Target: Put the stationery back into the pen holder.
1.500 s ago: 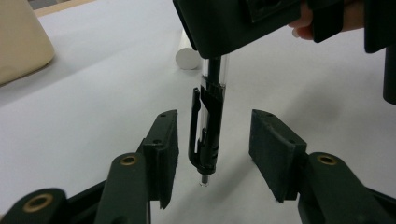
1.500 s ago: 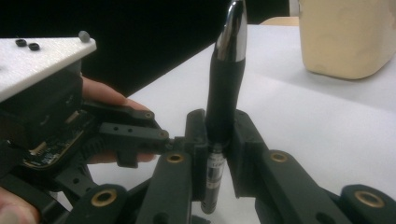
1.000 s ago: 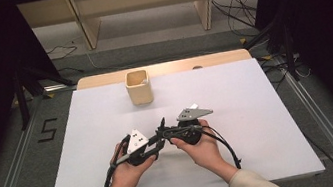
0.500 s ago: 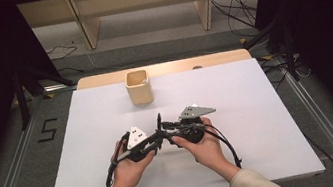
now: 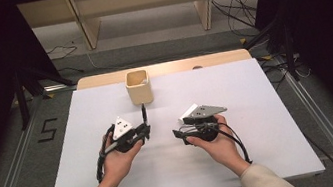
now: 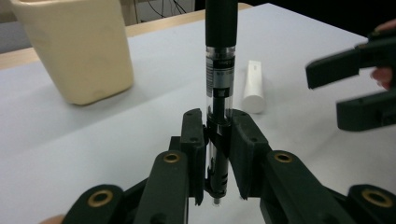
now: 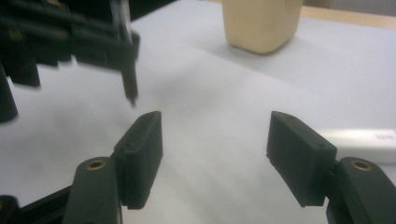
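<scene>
Starting from the left edge, the white worktop (image 5: 264, 149) has much free room: the whole near-left corner is bare, and so is the strip along the left side. The left gripper (image 5: 145, 127) sits in the person's left hand (image 5: 116, 157), a little left of the middle. Its jaws are pressed on a pen (image 6: 218, 70) with a black upper part and a clear barrel; in the high view the pen points away from the person, toward the beige cup (image 5: 138, 86), and a bare gap lies between its end and the cup. The cup stands upright near the far edge, with open room on both of its sides.

To the right, well apart from the left gripper, the right gripper (image 5: 177, 135) lies in the right hand (image 5: 215, 144). Its jaws are spread and have just been opening; nothing is between them. Open surface lies between the two grippers. The right half of the worktop is free up to its edge.

A white cap (image 6: 254, 86) lies flat on the surface; in the high view I cannot make it out. A wooden strip shows behind the white surface. Beyond it are a grey floor, cables and the legs of a wooden shelf; both sides of the room are dark.

The pen's top is cut off in the left gripper view, and the print on its barrel is too small to read. The left gripper is blurred in the right gripper view.
</scene>
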Available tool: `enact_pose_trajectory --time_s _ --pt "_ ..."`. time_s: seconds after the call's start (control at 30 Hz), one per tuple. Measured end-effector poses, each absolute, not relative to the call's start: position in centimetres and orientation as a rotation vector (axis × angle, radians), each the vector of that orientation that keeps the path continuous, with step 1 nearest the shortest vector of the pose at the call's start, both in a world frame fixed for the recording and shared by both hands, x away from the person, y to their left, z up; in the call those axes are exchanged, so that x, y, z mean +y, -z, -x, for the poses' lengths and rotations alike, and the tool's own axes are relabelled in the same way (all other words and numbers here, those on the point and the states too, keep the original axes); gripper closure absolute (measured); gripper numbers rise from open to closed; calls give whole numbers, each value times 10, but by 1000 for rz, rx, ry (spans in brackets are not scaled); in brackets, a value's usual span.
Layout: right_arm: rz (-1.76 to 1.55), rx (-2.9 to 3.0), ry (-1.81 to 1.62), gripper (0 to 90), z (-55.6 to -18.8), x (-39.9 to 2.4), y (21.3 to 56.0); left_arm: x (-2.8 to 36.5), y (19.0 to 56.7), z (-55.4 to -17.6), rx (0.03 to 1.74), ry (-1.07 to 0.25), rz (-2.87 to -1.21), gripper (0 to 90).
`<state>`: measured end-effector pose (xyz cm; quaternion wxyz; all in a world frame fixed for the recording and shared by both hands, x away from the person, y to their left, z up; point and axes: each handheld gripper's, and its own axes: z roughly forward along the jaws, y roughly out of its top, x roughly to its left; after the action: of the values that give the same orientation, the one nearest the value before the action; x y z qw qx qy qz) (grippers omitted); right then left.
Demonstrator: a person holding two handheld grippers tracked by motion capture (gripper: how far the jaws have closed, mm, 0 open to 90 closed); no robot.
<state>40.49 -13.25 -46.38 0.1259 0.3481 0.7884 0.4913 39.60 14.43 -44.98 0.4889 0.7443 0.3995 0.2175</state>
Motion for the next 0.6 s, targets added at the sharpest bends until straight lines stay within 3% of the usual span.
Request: enact_pose_trajectory --time_s 0.6 --pt "-1024 2326 -1335 336 -394 -152 479 154 419 -443 1002 -624 -1738 763"
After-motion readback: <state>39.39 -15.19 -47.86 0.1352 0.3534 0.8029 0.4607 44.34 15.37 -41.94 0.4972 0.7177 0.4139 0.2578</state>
